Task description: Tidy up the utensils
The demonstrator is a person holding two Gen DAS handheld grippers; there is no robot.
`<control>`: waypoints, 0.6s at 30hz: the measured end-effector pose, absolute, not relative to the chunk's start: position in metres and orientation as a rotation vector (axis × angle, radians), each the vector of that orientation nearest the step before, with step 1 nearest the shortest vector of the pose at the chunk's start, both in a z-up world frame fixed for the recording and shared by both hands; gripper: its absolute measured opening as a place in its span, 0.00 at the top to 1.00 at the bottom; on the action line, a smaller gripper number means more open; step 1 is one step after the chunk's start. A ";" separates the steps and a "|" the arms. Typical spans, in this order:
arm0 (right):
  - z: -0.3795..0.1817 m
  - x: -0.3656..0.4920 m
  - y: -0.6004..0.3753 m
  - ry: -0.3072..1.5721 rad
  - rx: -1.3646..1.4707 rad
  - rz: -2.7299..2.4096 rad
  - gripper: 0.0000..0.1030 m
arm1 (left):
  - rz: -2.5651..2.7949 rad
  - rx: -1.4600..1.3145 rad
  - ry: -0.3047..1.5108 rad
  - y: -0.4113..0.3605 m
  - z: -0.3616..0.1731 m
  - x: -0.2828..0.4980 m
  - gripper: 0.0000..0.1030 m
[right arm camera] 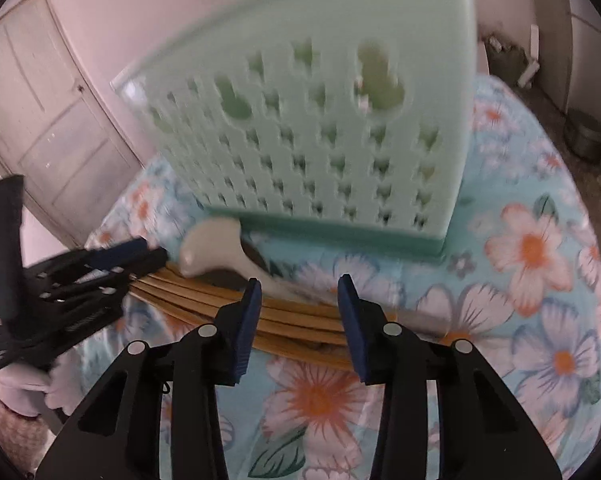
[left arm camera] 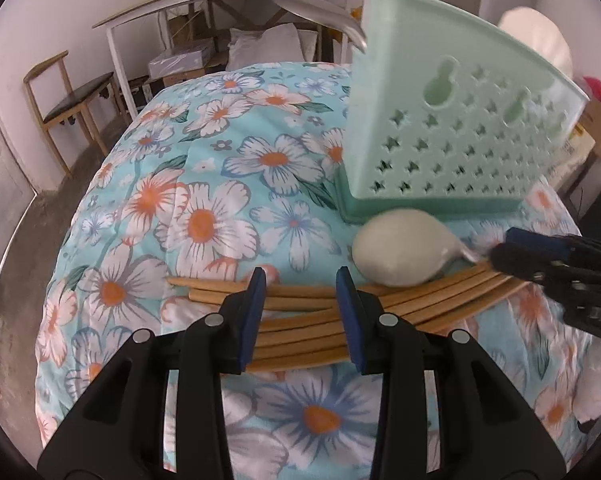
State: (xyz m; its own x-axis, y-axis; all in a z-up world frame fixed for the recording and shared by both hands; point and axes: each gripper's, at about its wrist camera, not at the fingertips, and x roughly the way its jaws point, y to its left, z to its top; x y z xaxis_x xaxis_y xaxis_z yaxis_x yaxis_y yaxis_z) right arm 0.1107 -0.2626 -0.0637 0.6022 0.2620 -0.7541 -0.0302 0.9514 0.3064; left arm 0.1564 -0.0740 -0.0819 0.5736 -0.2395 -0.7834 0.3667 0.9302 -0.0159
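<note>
**On the floral cloth: chopsticks between both grippers**

Between the parted pads of the left gripper (left arm camera: pixel 300 312) the chopsticks (left arm camera: pixel 300 332) are straddled, ungripped. Just ahead lies a white spoon (left arm camera: pixel 396 250); beyond stands the green holder (left arm camera: pixel 460 128). Rightward, the right gripper (right arm camera: pixel 298 316) is likewise parted over them.

Chopsticks (left arm camera: pixel 300 320) on the tablecloth (left arm camera: pixel 220 168), spoon (left arm camera: pixel 396 252) between them and basket (left arm camera: pixel 460 140) behind

Black hand-held gripper (left arm camera: pixel 300 312) — blue pads, silver rivets; white glove (right arm camera: pixel 24 392)
</note>
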 end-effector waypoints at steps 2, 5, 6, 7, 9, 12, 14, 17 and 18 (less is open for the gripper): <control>-0.064 0.104 -0.257 0.911 0.250 0.168 0.62 | -0.376 0.167 0.902 -0.073 -0.083 0.150 0.67; -0.066 0.095 -0.248 0.924 0.214 0.167 0.62 | -0.404 0.150 0.938 -0.068 -0.089 0.141 0.68; -0.066 0.092 -0.246 0.926 0.205 0.165 0.62 | -0.407 0.145 0.935 -0.067 -0.089 0.138 0.68; -0.066 0.089 -0.245 0.927 0.199 0.166 0.62 | -0.412 0.145 0.935 -0.066 -0.088 0.135 0.68; -0.066 0.083 -0.240 0.928 0.187 0.170 0.62 | -0.424 0.127 0.947 -0.062 -0.087 0.131 0.68; -0.065 0.075 -0.235 0.920 0.177 0.182 0.62 | -0.442 0.082 0.967 -0.053 -0.085 0.123 0.68; -0.064 0.069 -0.233 0.916 0.167 0.194 0.62 | -0.451 0.069 0.965 -0.049 -0.084 0.118 0.68; -0.063 0.059 -0.228 0.908 0.143 0.199 0.62 | -0.458 0.067 0.946 -0.046 -0.081 0.109 0.68; -0.063 0.057 -0.227 0.908 0.140 0.201 0.62 | -0.460 0.063 0.942 -0.045 -0.081 0.110 0.68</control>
